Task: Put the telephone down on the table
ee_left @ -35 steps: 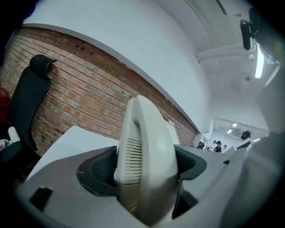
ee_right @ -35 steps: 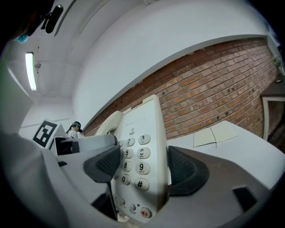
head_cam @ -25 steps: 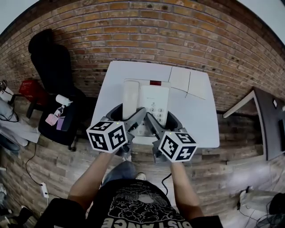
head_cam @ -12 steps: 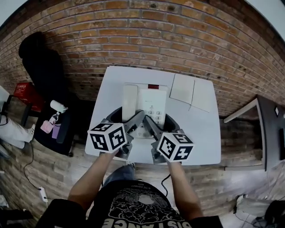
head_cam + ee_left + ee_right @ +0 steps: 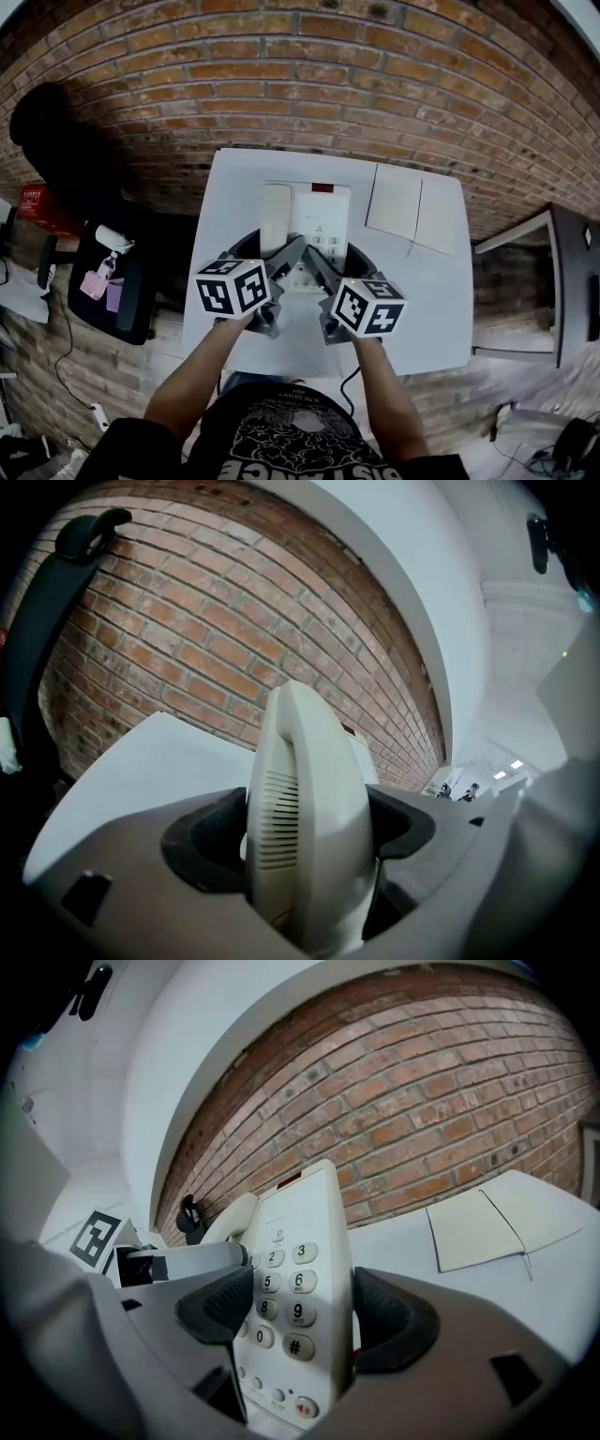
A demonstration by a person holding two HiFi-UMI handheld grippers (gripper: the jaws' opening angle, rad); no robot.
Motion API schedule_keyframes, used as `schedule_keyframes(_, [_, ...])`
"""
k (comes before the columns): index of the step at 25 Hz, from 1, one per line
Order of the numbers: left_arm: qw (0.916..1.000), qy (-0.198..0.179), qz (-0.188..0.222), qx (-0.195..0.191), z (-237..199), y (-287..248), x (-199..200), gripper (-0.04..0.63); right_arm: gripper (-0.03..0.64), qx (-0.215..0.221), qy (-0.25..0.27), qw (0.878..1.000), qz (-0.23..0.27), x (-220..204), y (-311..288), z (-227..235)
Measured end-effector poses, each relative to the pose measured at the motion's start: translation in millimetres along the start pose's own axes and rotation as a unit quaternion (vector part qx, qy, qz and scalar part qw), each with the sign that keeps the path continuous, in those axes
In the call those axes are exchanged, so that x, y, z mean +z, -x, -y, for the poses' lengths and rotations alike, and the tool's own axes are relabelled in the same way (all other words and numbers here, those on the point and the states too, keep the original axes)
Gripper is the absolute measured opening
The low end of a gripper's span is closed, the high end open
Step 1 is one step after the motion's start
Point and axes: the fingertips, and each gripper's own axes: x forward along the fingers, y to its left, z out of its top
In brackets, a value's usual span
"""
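A white push-button telephone (image 5: 309, 223) with its handset on the left side sits over the middle of the white table (image 5: 234, 183). My left gripper (image 5: 272, 247) is shut on the handset side (image 5: 309, 817), and in the left gripper view its dark pads press both flanks. My right gripper (image 5: 339, 259) is shut on the keypad side (image 5: 292, 1307), one pad on each edge of the body. The phone looks tilted in both gripper views. Whether its base touches the table is hidden.
Two pale sheets (image 5: 412, 206) lie on the table's far right, also seen in the right gripper view as sheets (image 5: 478, 1227). A black chair (image 5: 112, 281) holding a spray bottle (image 5: 108, 239) stands left of the table. Brick floor surrounds the table; a dark desk corner (image 5: 572, 272) is at the right.
Both grippers have carried the telephone forward, so it now sits further in over the table, away from the near edge. Both grips are unchanged.
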Motion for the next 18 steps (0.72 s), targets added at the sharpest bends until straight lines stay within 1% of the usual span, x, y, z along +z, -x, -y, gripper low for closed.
schedule_keyframes(8, [0.999, 0.02, -0.04, 0.003, -38, -50, -2, 0.377, 0.327, -0.02, -0.019, 0.999, -0.031, -5, -50, 32])
schedule_keyframes(18, [0.9951, 0.049, -0.086, 0.007, -73, -94, -24, 0.379, 0.327, -0.042, -0.045, 0.996, -0.068, -25, -88, 67])
